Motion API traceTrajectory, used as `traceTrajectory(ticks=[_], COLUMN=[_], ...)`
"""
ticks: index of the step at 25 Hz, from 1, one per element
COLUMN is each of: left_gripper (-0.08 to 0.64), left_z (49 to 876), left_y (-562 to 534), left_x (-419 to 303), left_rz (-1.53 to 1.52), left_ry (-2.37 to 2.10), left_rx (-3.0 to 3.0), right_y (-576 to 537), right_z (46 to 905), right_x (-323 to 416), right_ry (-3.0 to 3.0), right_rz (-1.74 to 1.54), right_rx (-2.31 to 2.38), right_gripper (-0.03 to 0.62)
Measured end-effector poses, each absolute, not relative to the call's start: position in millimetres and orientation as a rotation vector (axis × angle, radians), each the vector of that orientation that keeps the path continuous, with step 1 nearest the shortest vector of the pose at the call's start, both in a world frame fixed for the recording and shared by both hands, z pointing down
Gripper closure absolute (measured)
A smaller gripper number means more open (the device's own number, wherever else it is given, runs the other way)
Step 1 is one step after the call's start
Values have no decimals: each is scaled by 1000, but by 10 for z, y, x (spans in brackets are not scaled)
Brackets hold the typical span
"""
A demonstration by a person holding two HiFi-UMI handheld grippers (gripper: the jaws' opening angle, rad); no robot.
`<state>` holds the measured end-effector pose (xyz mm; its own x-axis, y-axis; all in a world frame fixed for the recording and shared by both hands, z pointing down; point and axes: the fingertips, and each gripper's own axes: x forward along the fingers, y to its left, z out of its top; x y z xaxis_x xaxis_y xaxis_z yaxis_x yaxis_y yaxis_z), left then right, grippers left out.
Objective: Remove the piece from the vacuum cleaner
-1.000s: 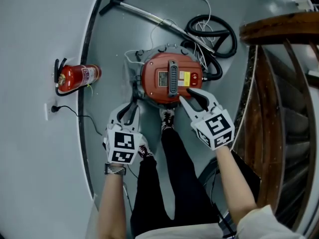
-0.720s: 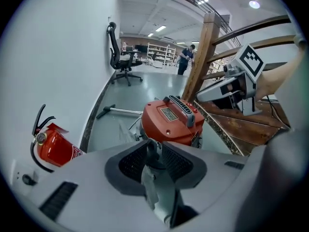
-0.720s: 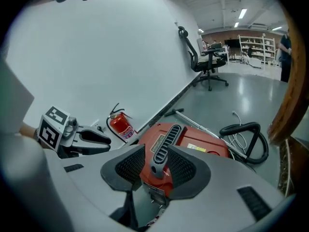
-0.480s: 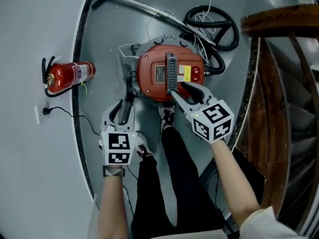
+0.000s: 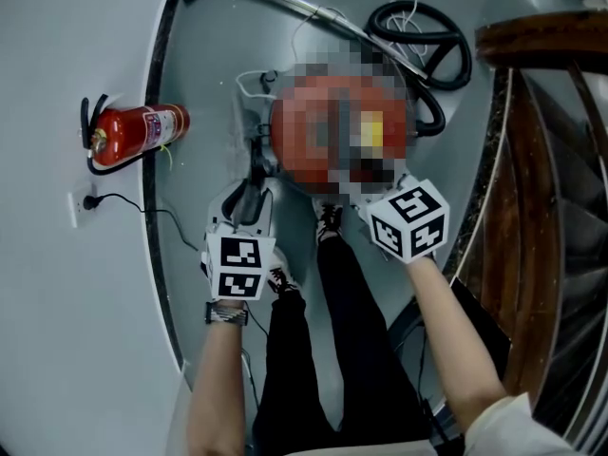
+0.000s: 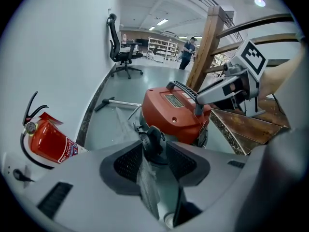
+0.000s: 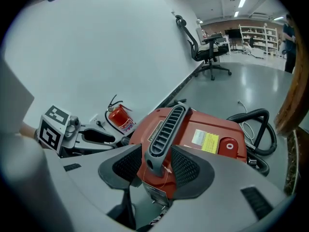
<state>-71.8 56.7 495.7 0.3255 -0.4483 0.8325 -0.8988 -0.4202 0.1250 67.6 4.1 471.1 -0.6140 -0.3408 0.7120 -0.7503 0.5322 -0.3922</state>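
The red vacuum cleaner [image 6: 177, 111] stands on the grey floor in front of the person's feet; a mosaic patch covers it in the head view. My left gripper [image 6: 154, 153] is at its left side. Its jaws are opening, with a black round piece [image 6: 151, 140] on the vacuum's flank between the pads. My right gripper [image 7: 157, 166] is at the near edge of the lid. Its jaws are opening too, astride the near end of the grey ribbed carry handle [image 7: 164, 132]. In the head view its marker cube [image 5: 408, 218] shows and its jaws are under the patch.
A red fire extinguisher [image 5: 133, 129] lies by the left wall, beside a socket with a black cable [image 5: 90, 202]. A black hose [image 5: 423, 36] and a metal wand [image 5: 275, 0] lie behind the vacuum. Wooden stair railing [image 5: 541, 93] stands to the right. The person's shoes [image 5: 328, 224] are by the vacuum.
Both grippers' jaws have spread wider. The left gripper has moved in toward the vacuum's left side, and the right gripper has closed in over the lid near the handle.
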Motion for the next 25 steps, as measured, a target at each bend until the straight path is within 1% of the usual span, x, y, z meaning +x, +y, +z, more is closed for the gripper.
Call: traceTrajectory(ticks=[7, 12, 16, 19, 25], left_gripper=[408, 410, 434, 469, 472], left_z=[5065, 5159, 5239, 5264, 5293], left_y=[490, 463, 448, 436, 441], left_x=[-799, -813, -838, -864, -840], left_rz=[940, 942, 971, 982, 985], left_ry=[-1215, -1220, -1249, -1233, -1173], left_rx=[1932, 1937, 1945, 1976, 2023], right_y=[48, 49, 42, 48, 54], right_z=[4911, 4911, 4907, 4914, 4919], right_x=[561, 556, 566, 568, 568], right_ry=[-2172, -2206, -2191, -2181, -2179], right_rz=[840, 838, 822, 823, 822], right_rx=[811, 848, 842, 840, 842], right_gripper=[405, 403, 402, 402, 402])
